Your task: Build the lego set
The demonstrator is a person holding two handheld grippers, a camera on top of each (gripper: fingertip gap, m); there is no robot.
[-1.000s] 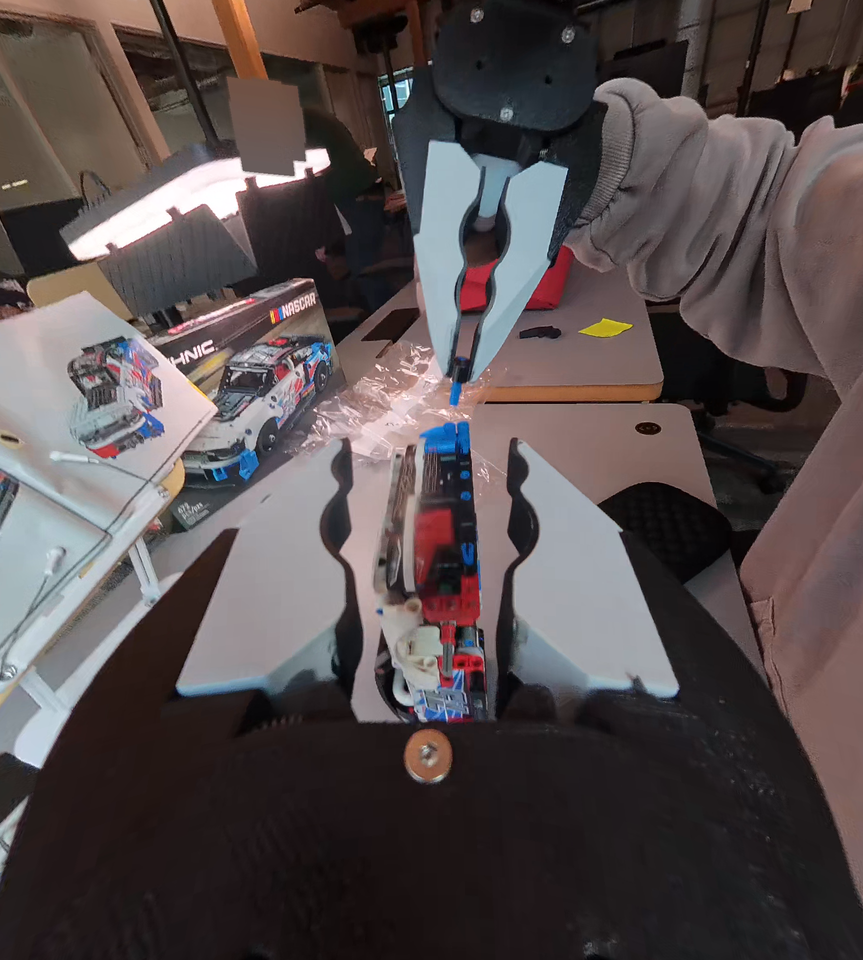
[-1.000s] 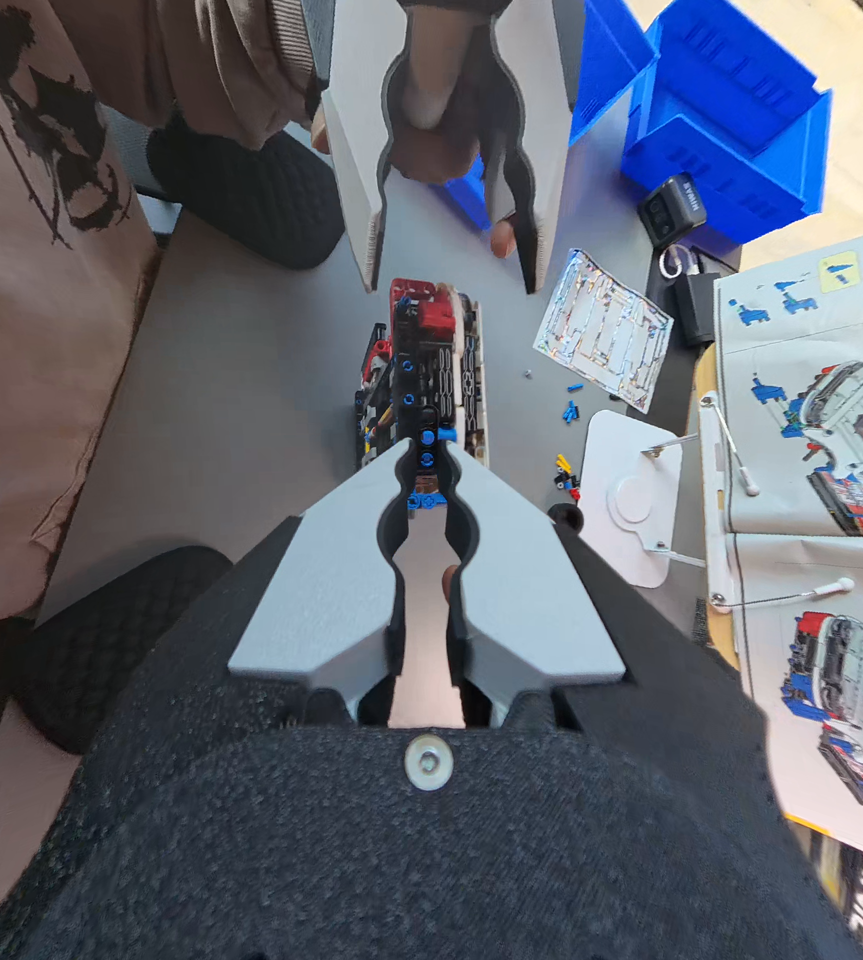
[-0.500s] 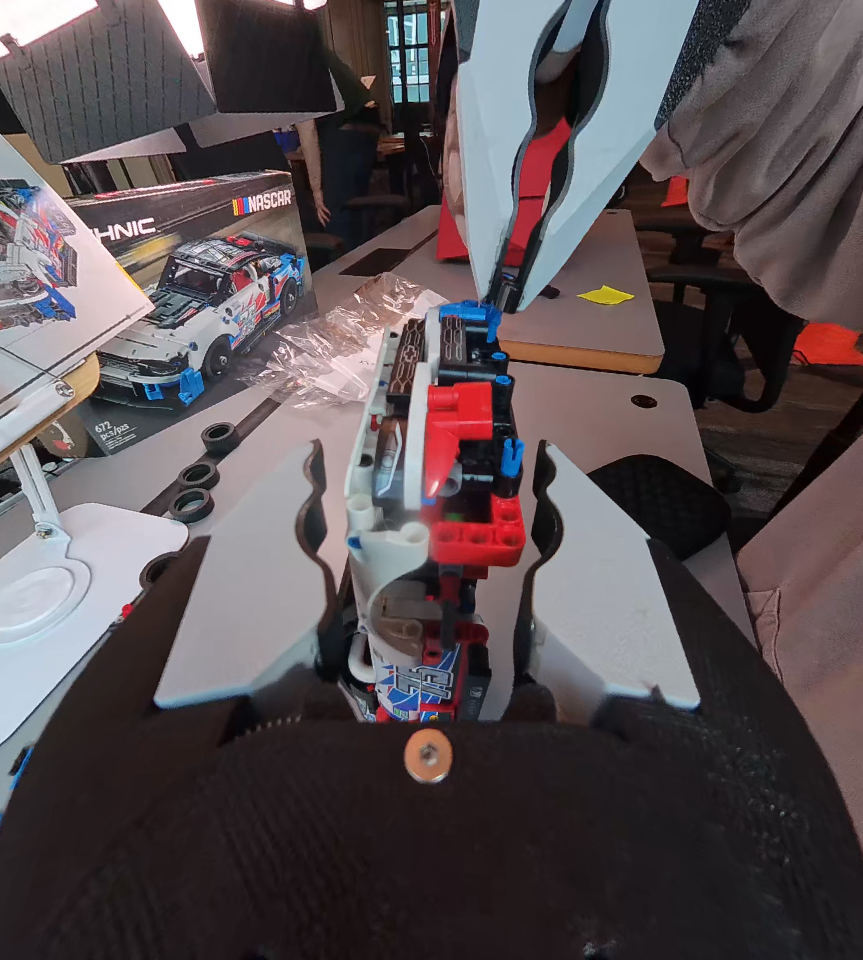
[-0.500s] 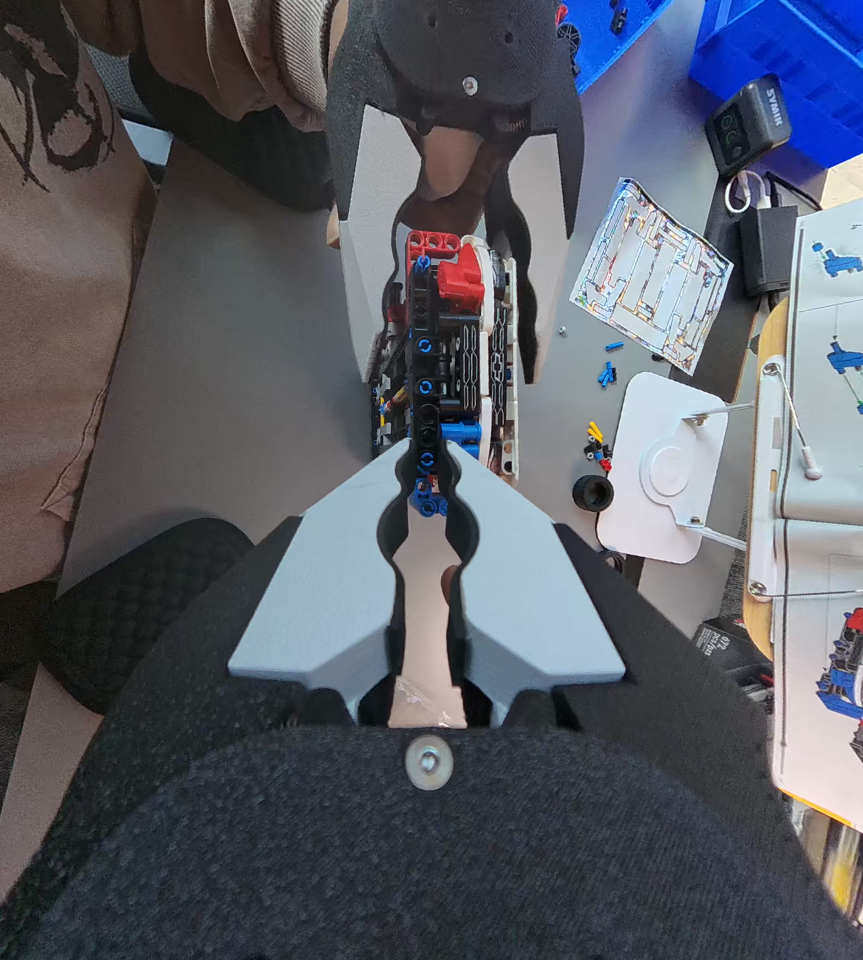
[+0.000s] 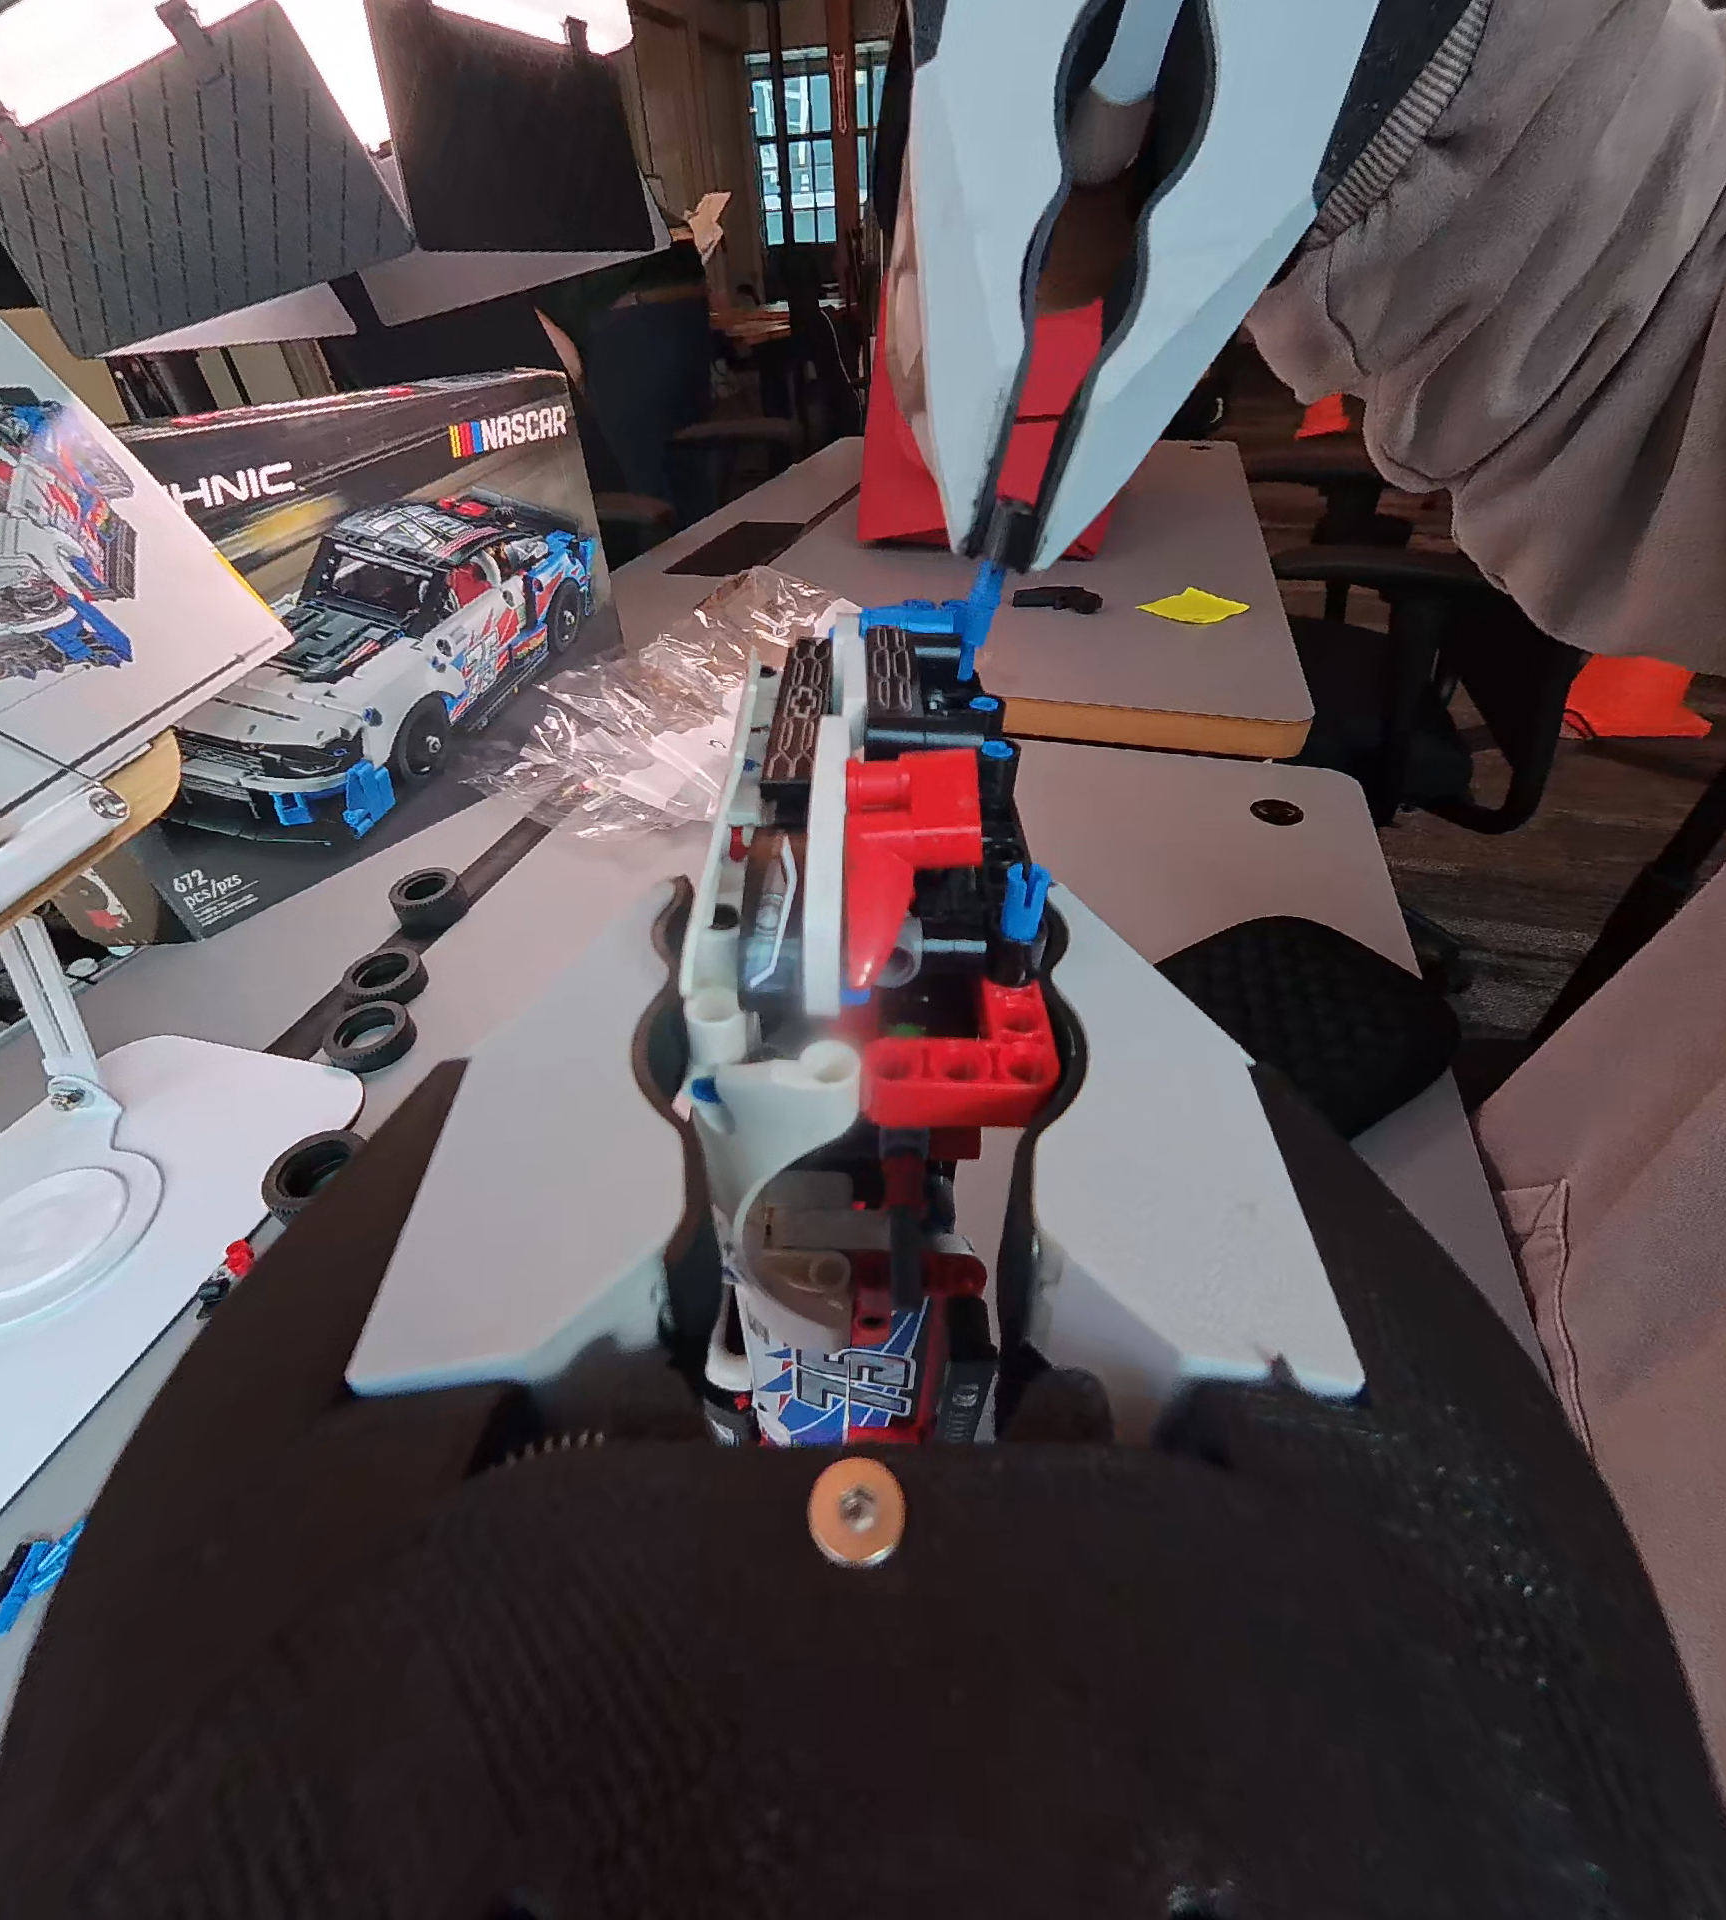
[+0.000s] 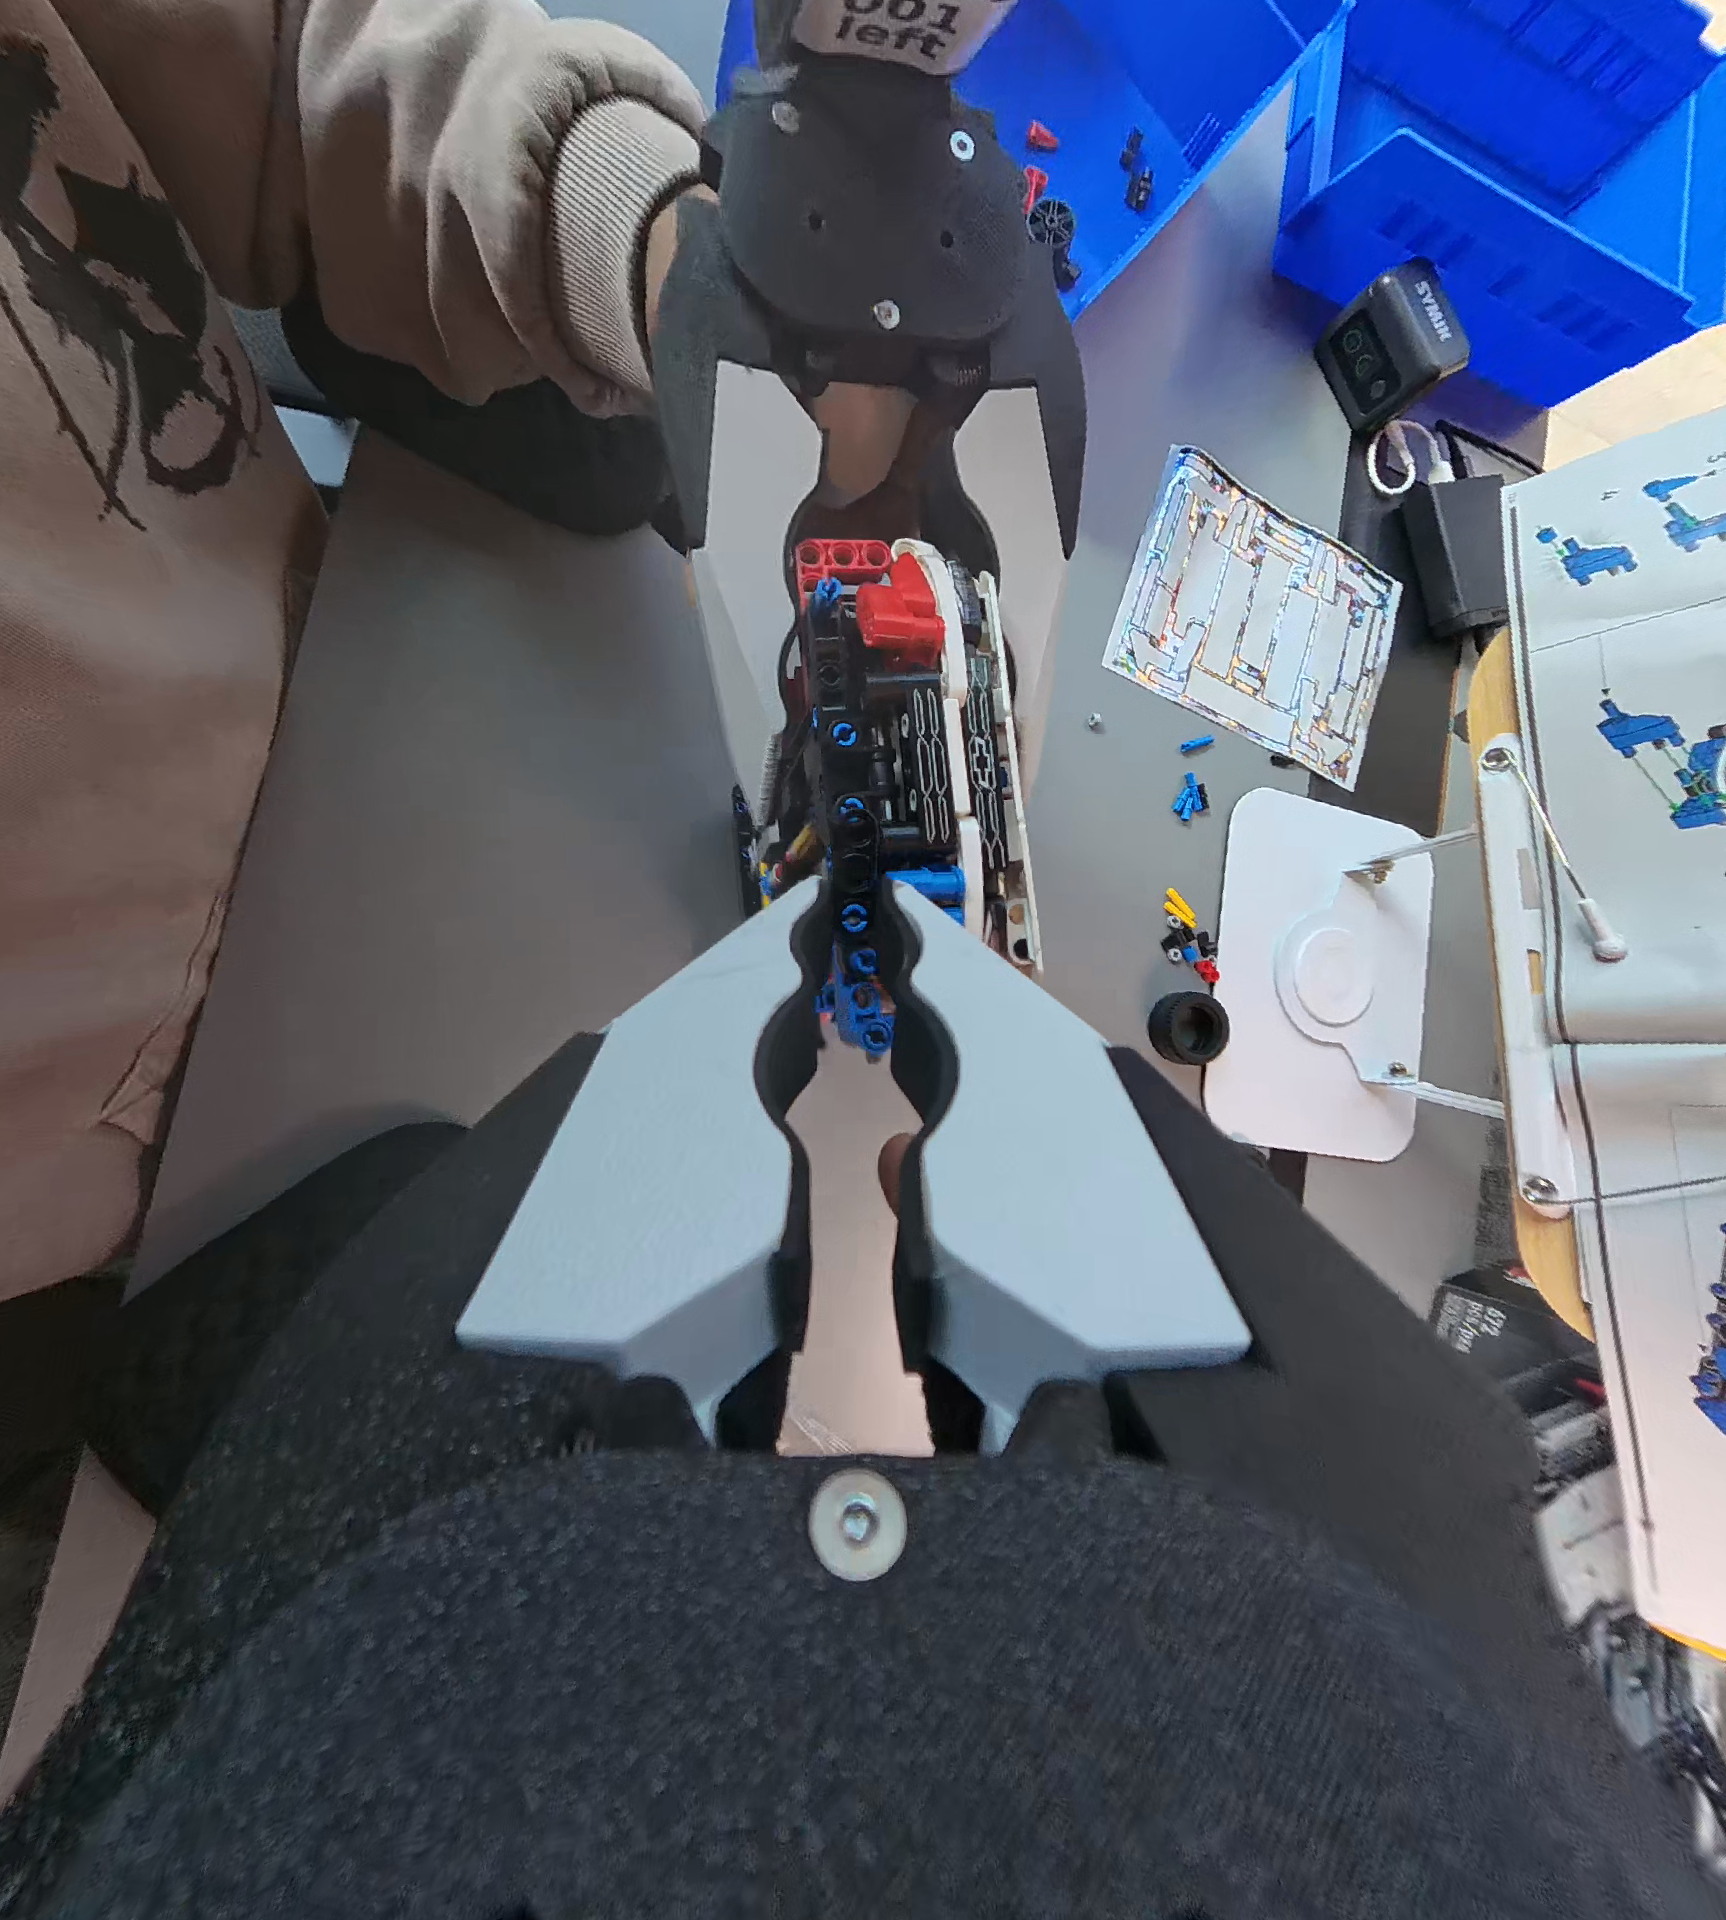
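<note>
Left tongs (image 5: 864,1049) were clamped on the half-built lego car (image 5: 869,935), holding it on its side between the two white fingers, lifted off the grey surface (image 5: 1202,831). Compared with a second earlier the car sat deeper and closer in the left tongs, tilted up more, red block and white panel now filling the middle of the left wrist view. Right tongs (image 6: 851,935) were closed together on a small blue pin piece (image 5: 978,613), tip pressed against the far end of the car; a second ago that piece hung clear above the car, now it touched the blue bracket there. In the right wrist view the car had come nearer, its black beam running up into the gap of the right tongs.

Off to the side: set box (image 5: 360,623) standing behind, crumpled clear bags (image 5: 651,727) beside it, loose black tyres (image 5: 381,997) on the surface, open instruction booklet (image 6: 1690,935) on its white stand (image 6: 1326,966), sticker sheet (image 6: 1254,613), blue bins (image 6: 1524,177) at the far edge
</note>
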